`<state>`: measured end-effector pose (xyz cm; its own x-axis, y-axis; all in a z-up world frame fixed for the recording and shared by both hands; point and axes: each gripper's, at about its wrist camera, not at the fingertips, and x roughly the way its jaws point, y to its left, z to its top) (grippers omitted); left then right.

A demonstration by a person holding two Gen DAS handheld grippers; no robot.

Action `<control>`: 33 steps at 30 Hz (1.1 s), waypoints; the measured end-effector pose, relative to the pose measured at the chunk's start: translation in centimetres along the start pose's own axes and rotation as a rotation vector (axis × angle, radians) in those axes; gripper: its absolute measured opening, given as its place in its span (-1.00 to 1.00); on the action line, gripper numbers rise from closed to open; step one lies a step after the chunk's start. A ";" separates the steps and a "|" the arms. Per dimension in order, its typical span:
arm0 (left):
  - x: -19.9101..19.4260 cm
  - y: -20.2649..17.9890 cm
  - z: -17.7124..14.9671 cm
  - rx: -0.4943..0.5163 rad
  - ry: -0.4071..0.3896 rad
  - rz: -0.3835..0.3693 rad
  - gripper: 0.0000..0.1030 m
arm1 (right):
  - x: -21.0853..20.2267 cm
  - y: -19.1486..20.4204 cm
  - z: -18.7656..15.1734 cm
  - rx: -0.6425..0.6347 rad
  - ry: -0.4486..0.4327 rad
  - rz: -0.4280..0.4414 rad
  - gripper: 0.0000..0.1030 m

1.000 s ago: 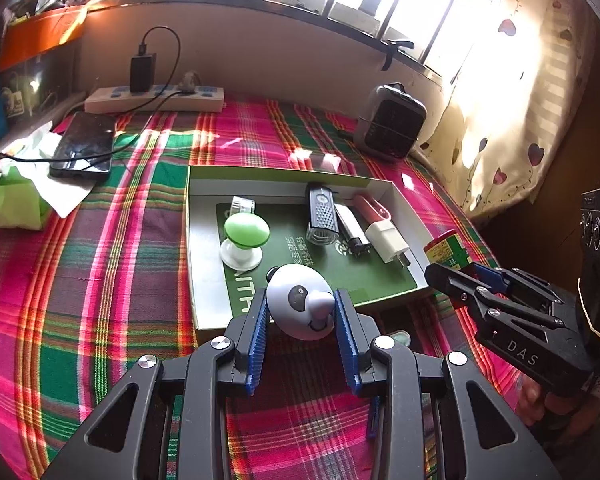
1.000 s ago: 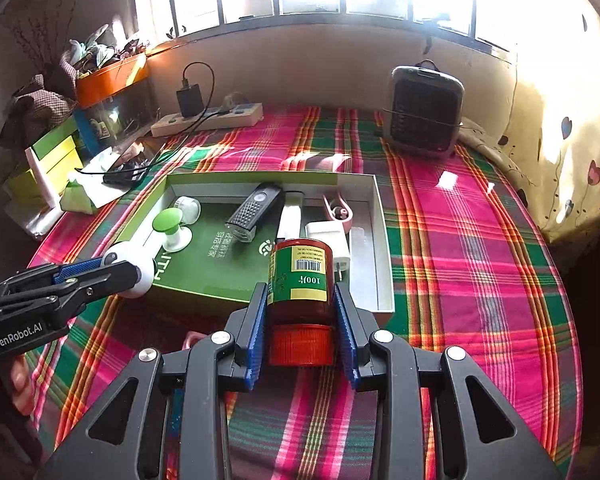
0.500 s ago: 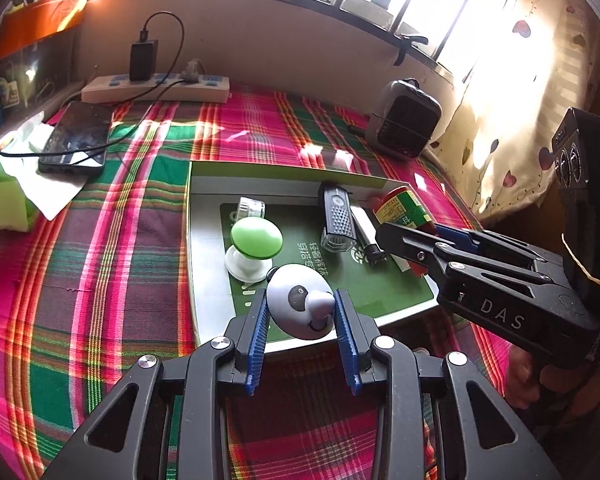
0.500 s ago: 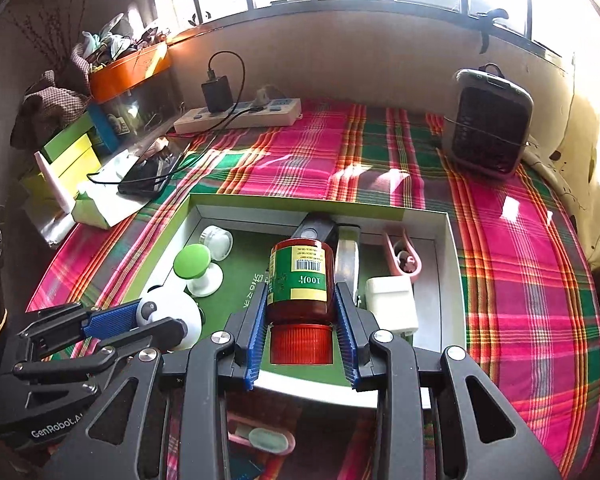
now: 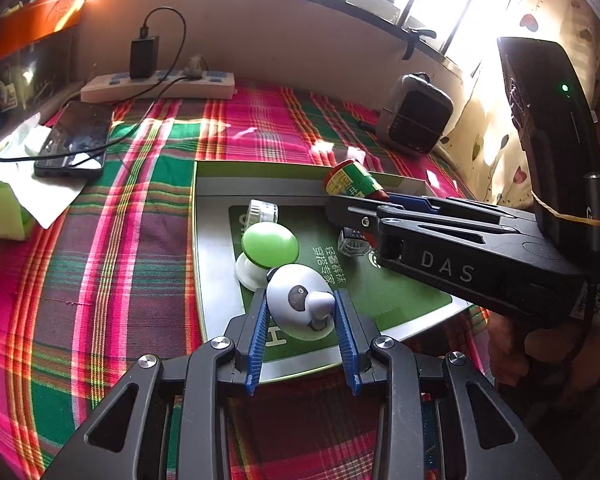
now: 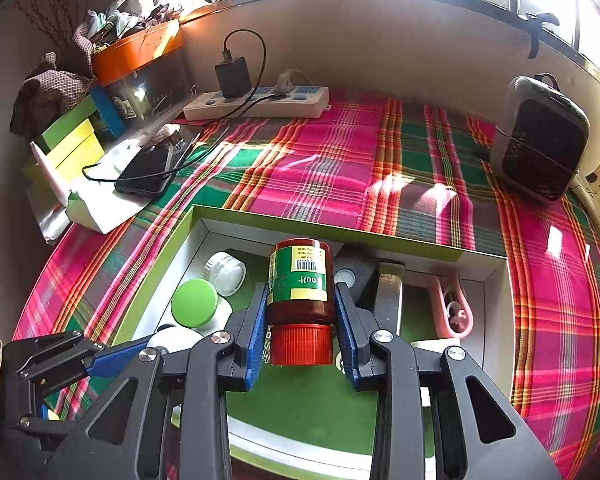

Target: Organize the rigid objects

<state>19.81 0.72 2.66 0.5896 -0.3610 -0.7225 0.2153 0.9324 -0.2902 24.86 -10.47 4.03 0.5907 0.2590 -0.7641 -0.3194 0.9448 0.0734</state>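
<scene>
My left gripper (image 5: pixel 301 312) is shut on a grey round panda-faced toy (image 5: pixel 292 292) and holds it over the near end of the green-rimmed shallow box (image 5: pixel 204 248). My right gripper (image 6: pixel 300 300) is shut on a brown bottle (image 6: pixel 300 276) with a green label and a red cap, held over the box's middle. In the left wrist view that bottle (image 5: pixel 354 184) shows at the right gripper's (image 5: pixel 360 200) tip. The right wrist view has the left gripper (image 6: pixel 112 356) at lower left. In the box lie a green-topped knob (image 6: pixel 194 308), a white cap (image 6: pixel 226 274) and a pink clip (image 6: pixel 452 308).
A phone (image 5: pixel 74 140) on paper, a power strip (image 5: pixel 156 88) with a charger and a small dark heater (image 5: pixel 416 116) stand on the plaid cloth behind the box. Coloured boxes (image 6: pixel 68 140) are stacked at the far left. A curtain hangs at the right.
The right gripper has carried the bottle leftward, from beside the box's right edge to above its middle. The left gripper and toy have edged forward over the box's near rim.
</scene>
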 end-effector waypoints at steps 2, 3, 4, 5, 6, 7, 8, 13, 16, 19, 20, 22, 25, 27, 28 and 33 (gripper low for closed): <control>0.0 0.0 -0.1 0.005 -0.002 0.002 -0.40 | 0.4 0.3 0.3 -0.010 0.002 0.006 -0.35; 0.0 -0.1 -0.1 0.009 -0.002 0.002 -0.40 | 0.6 0.5 0.4 -0.017 0.004 0.008 -0.35; 0.1 -0.1 -0.1 0.010 -0.002 0.002 -0.40 | 0.8 0.6 0.5 -0.023 0.007 0.006 -0.35; 0.1 -0.1 -0.1 0.010 -0.003 0.001 -0.40 | 1.0 0.7 0.7 -0.027 0.010 0.004 -0.35; 0.1 0.0 -0.1 0.011 -0.003 -0.001 -0.40 | 1.2 0.9 0.8 -0.030 0.013 0.006 -0.35; 0.1 0.0 -0.1 0.012 -0.003 -0.002 -0.40 | 1.4 1.0 0.9 -0.034 0.017 0.008 -0.35; 0.1 0.0 -0.1 0.013 -0.004 -0.001 -0.40 | 1.6 1.1 0.9 -0.039 0.020 0.008 -0.35; 0.2 -0.1 -0.2 0.023 -0.006 -0.001 -0.40 | 2.5 1.3 1.2 -0.054 0.039 0.016 -0.35; 0.2 -0.1 -0.2 0.025 -0.007 -0.003 -0.40 | 2.9 1.4 1.3 -0.056 0.049 0.022 -0.35; 0.2 -0.2 -0.3 0.033 -0.009 0.002 -0.40 | 3.3 1.4 1.3 -0.058 0.058 0.031 -0.35; 0.3 -0.2 -0.3 0.034 -0.008 0.001 -0.40 | 3.3 1.4 1.3 -0.059 0.060 0.032 -0.35; 0.2 -0.2 -0.3 0.034 -0.009 0.001 -0.40 | 3.5 1.4 1.4 -0.058 0.064 0.036 -0.35; 0.2 -0.2 -0.3 0.035 -0.007 -0.001 -0.40 | 3.8 1.5 1.3 -0.058 0.069 0.040 -0.35; 0.3 -0.2 -0.4 0.035 -0.003 -0.007 -0.40 | 3.8 1.5 1.3 -0.062 0.067 0.042 -0.35; 0.3 -0.2 -0.4 0.036 -0.002 -0.004 -0.39 | 3.8 1.5 1.3 -0.061 0.067 0.043 -0.35; 0.3 -0.3 -0.5 0.035 -0.003 -0.008 -0.39 | 4.0 1.7 1.3 -0.069 0.067 0.052 -0.35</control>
<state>19.55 0.36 2.24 0.5899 -0.3681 -0.7187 0.2466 0.9296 -0.2738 27.69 -7.56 1.95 0.5223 0.2911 -0.8016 -0.3995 0.9140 0.0716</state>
